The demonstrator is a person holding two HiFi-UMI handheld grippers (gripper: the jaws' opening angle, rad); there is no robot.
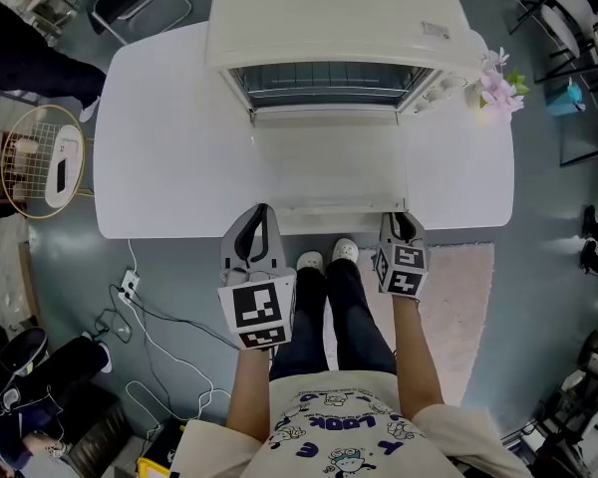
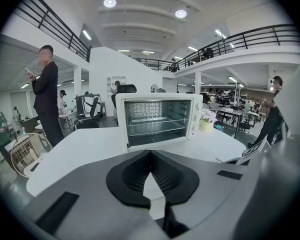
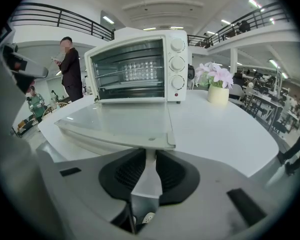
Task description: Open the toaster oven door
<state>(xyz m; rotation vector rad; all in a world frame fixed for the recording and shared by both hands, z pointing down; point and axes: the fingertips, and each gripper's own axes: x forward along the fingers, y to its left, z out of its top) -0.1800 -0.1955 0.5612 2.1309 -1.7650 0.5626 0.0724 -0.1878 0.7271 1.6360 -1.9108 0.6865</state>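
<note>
A cream toaster oven (image 1: 329,28) stands at the far side of the white table (image 1: 169,157). Its glass door (image 1: 329,172) lies folded down flat toward me, showing the wire rack inside. My right gripper (image 1: 400,229) is at the door's front right corner, shut on the white door handle (image 3: 147,176), which runs between its pads. The open door (image 3: 120,121) fills the right gripper view in front of the oven (image 3: 135,69). My left gripper (image 1: 259,217) hovers at the table's front edge, shut and empty. The left gripper view looks across the table at the oven (image 2: 157,119).
A pot of pink flowers (image 1: 498,88) sits right of the oven. A round wire rack (image 1: 42,162) stands off the table's left end, cables (image 1: 140,317) lie on the floor, and a pink rug (image 1: 458,307) is at the right. A person (image 2: 47,99) stands beyond the table.
</note>
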